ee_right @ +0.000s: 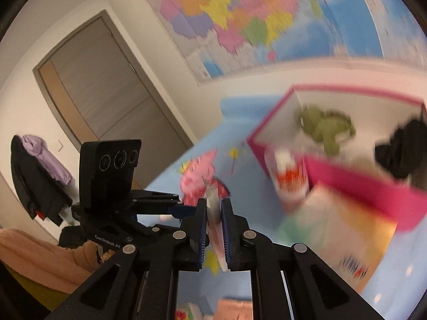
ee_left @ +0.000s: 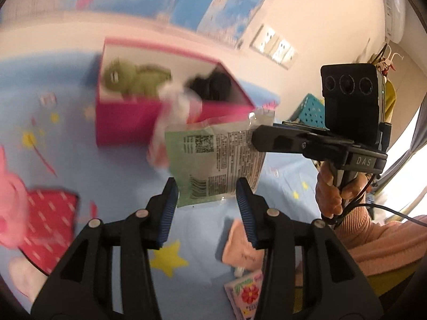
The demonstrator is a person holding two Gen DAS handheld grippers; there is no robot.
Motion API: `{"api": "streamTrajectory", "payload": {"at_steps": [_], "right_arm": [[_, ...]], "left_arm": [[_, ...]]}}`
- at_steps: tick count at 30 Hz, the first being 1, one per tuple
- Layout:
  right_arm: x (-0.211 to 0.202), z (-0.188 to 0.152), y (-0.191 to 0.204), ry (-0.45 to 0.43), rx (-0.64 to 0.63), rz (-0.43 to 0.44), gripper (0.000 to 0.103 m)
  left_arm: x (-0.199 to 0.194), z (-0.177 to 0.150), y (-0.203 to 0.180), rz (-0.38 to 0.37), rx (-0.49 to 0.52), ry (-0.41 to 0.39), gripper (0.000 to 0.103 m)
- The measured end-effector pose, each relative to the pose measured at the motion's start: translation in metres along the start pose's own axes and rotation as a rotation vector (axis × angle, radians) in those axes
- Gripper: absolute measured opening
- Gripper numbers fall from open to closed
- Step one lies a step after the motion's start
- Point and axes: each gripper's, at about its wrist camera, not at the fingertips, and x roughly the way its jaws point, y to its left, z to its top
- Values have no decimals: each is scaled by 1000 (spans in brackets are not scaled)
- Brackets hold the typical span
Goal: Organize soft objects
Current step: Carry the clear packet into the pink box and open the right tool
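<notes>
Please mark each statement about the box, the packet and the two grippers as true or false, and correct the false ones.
1. The right gripper is shut on a flat packet. True.
2. The pink box is empty. False: a green plush toy and a black soft item lie inside.
3. The left gripper grips the packet. False: its jaws stand open, touching nothing.
4. The bedsheet is blue with yellow stars. True.

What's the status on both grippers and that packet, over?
Right gripper shut on packet's edge. Left gripper open, empty, beneath packet. Pink box ahead, already holding plush toys. Path clear.
</notes>
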Motion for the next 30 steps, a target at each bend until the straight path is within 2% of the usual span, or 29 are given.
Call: {"api": "streamTrajectory", "payload": {"at_steps": [7, 14, 18, 26, 28, 30], "right_arm": [[0, 57, -8, -99, -44, -5, 10], [25, 87, -48, -85, 12, -8, 10], [37, 93, -68, -67, 38, -27, 10], [65, 85, -111, 5, 135, -33, 11], [69, 83, -119, 16, 157, -44, 12], [74, 81, -128, 39, 193, -61, 21]], "left_arm": [[-16, 64, 0, 110, 66, -74, 46], [6, 100, 26, 158, 39, -50, 46], [28, 111, 40, 144, -2, -7, 46], [64, 111, 61, 171, -52, 65, 46], [71, 109, 65, 184, -61, 82, 46], [74, 107, 69, 196, -71, 88, 46]]}}
